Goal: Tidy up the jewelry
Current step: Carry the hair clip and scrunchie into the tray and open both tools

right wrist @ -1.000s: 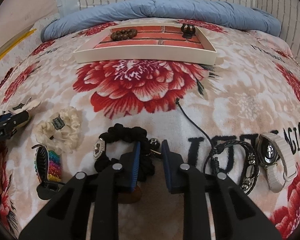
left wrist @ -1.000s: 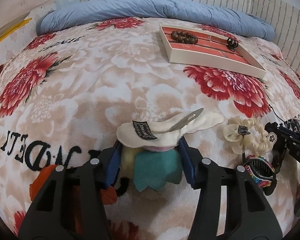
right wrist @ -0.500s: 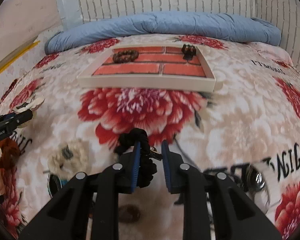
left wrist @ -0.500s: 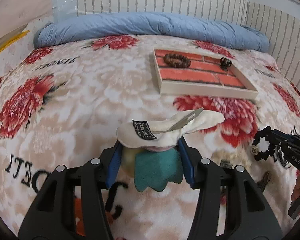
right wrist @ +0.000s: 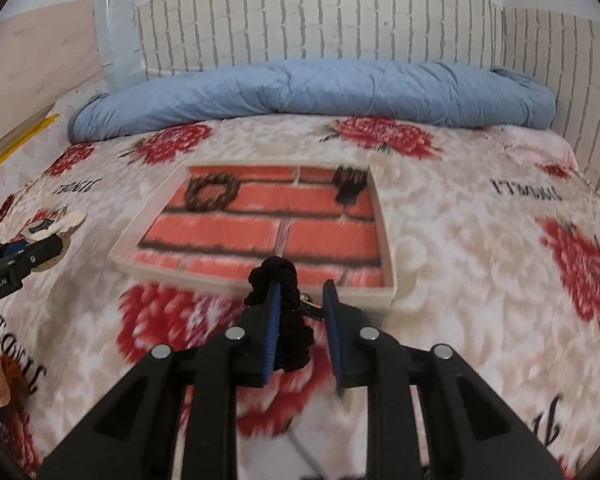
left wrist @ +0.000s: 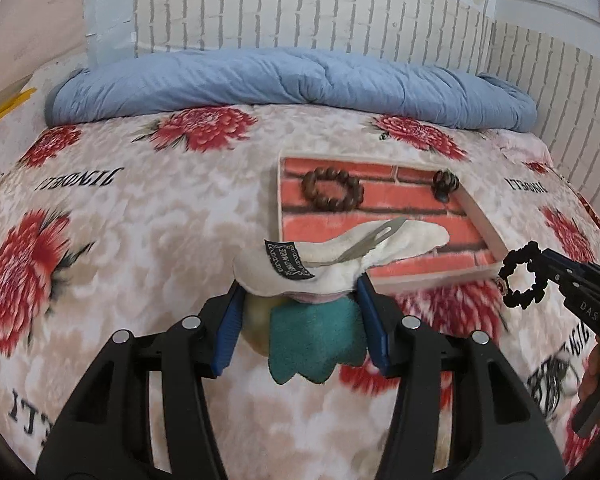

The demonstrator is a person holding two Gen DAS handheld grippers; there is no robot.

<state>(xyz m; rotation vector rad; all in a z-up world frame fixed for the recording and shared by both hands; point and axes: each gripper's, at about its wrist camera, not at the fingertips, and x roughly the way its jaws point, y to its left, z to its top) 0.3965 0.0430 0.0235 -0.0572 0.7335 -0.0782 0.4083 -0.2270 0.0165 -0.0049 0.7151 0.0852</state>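
Right now my left gripper (left wrist: 300, 316) clamps a soft felt hair clip, cream on top with a teal layer and a metal prong (left wrist: 332, 276), its blue pads squeezing the thick middle so the floppy ends hang free. My right gripper (right wrist: 300, 312) stands narrow, pinching a black braided hair tie with a small silver charm (right wrist: 284, 316); I grip it by one side of the loop so the rest dangles clear. Both point down toward the shallow white tray with a red brick-print base (left wrist: 484, 220), which lies on the floral fleece blanket (left wrist: 140, 208). It already holds a brown wooden bead bracelet (left wrist: 332, 190) and a small dark claw clip (left wrist: 444, 184), so I judge these two go in beside them. Compared with a second ago, both pieces have come up off the blanket, the loose jewelry below has dropped out of sight, and the tray now sits much closer under my fingers.
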